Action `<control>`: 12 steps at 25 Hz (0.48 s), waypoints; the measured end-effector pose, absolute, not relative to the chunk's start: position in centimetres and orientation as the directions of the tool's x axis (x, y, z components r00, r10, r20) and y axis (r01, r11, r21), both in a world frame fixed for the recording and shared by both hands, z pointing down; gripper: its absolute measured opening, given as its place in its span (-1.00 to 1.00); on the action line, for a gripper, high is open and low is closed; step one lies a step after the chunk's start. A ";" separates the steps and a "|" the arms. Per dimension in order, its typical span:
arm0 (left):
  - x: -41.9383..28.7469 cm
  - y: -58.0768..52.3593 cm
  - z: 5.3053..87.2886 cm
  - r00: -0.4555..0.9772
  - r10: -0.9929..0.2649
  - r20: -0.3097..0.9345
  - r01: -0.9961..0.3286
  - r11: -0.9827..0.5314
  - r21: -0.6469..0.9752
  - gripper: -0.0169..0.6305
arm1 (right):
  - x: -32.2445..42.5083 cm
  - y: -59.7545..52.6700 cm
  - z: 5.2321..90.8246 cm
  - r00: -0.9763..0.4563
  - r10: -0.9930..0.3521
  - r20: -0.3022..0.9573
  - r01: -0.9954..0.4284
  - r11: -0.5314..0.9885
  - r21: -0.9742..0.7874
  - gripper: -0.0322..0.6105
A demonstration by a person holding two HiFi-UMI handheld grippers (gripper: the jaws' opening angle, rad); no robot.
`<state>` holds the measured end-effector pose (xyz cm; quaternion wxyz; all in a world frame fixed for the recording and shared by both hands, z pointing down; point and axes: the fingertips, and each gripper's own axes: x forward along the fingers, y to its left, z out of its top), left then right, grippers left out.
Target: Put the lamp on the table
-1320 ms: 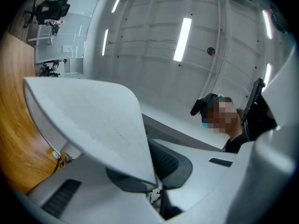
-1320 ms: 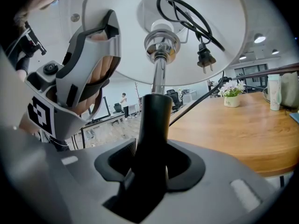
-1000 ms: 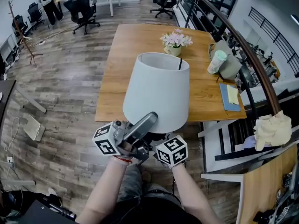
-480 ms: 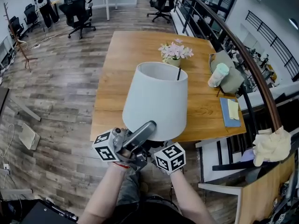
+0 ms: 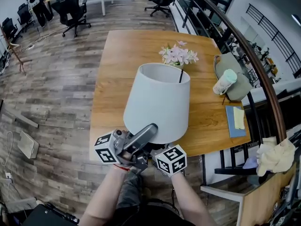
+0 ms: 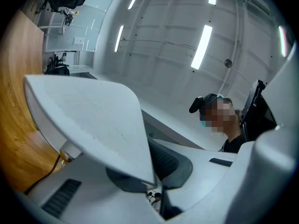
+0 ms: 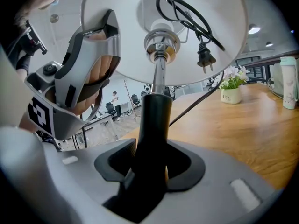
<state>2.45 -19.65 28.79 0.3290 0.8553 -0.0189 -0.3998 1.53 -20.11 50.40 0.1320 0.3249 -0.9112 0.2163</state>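
table nearer — flowers beyond lamp

1. The small flower pot on the wooden table is showing the word "Life" in dark letters; the smaller print beneath it is proving too tiny to read.
2. One marker cube and the other marker cube are showing black-and-white square code patterns.

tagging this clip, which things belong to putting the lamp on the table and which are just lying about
Job: lamp, held by left tool at the shade and right tool at the stem; table.
Lying about: flowers, cup, bag, notebook, office chairs.
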 end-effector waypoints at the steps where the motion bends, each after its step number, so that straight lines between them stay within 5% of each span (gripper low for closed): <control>1: 2.4 -20.3 28.9 0.680 -0.296 -0.671 0.234 -0.780 0.581 -0.95 | 1.5 -20.6 50.5 -0.752 -0.536 0.384 -0.652 0.692 -0.310 -0.30; 12: 0.9 -26.0 29.5 0.686 -0.288 -0.668 0.258 -0.762 0.594 -0.95 | 0.1 -26.0 51.1 -0.737 -0.551 0.391 -0.670 0.671 -0.318 -0.30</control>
